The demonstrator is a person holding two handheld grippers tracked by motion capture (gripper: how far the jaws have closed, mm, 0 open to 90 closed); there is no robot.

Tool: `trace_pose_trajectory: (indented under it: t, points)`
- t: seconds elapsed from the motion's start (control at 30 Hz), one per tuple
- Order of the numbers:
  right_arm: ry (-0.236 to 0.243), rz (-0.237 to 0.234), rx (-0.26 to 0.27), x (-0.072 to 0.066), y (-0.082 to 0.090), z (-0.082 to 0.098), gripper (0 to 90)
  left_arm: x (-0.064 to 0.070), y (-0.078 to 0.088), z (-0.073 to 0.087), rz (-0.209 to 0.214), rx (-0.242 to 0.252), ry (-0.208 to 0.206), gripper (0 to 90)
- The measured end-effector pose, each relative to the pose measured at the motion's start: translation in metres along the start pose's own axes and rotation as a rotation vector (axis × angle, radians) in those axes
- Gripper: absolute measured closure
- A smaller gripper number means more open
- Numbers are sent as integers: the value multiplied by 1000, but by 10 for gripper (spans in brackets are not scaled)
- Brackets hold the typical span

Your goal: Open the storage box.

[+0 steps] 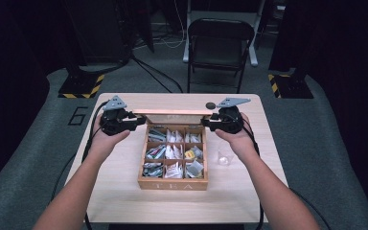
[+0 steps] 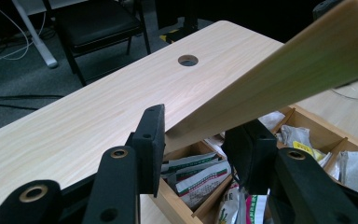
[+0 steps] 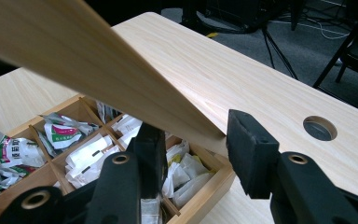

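I am working at the pale wooden worktop point(image 1: 124, 191), where the open wooden tea box point(image 1: 172, 183) with nine compartments of tea sachets is sitting mid-worktop. Its raised flat wooden lid point(image 1: 172, 113) is tilting over the back edge. My left tongs point(image 1: 135, 117) are gripping the lid's left corner, and my right tongs point(image 1: 206, 125) are clamping its right corner.

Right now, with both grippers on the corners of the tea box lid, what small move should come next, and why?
Probably swing the lid a little farther back, both ends together. The left gripper and right gripper each clamp a corner, the lid stands raised over the tea box, and its compartments of tea bags lie uncovered.
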State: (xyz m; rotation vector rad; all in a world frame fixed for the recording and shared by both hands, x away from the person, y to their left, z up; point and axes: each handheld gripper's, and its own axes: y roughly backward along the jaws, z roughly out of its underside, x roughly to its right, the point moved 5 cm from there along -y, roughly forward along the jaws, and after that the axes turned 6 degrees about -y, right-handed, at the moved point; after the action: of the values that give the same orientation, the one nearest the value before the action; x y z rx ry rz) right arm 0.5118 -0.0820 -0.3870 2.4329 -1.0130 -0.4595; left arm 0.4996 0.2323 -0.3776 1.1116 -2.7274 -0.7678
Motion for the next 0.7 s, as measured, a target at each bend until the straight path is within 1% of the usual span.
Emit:
trace_pose_trajectory:
  t: [0.27,0.3,0.33,0.37,0.47,0.5,0.6,0.7]
  points:
    - [7,8,-8,1,-1,-3,581,-3,-6,1,-11,13,4,578]
    - [-5,7,-8,1,-1,-4,582,-5,-8,2,-6,19,20,575]
    - [-7,7,-6,2,-2,-4,582,-5,-8,2,-6,19,20,573]
    - [-10,9,-6,2,-2,-4,583,-6,-9,2,-6,29,29,572]
    - [-10,10,-5,2,-2,-5,583,-6,-11,3,-7,28,27,573]
    - [-6,11,-6,3,-2,-6,583,-7,-12,4,-7,14,23,574]
    - [1,9,-7,4,-3,-7,583,-8,-16,6,-12,-8,17,574]
    - [0,9,-6,4,-3,-7,584,-9,-19,8,-18,-14,17,576]
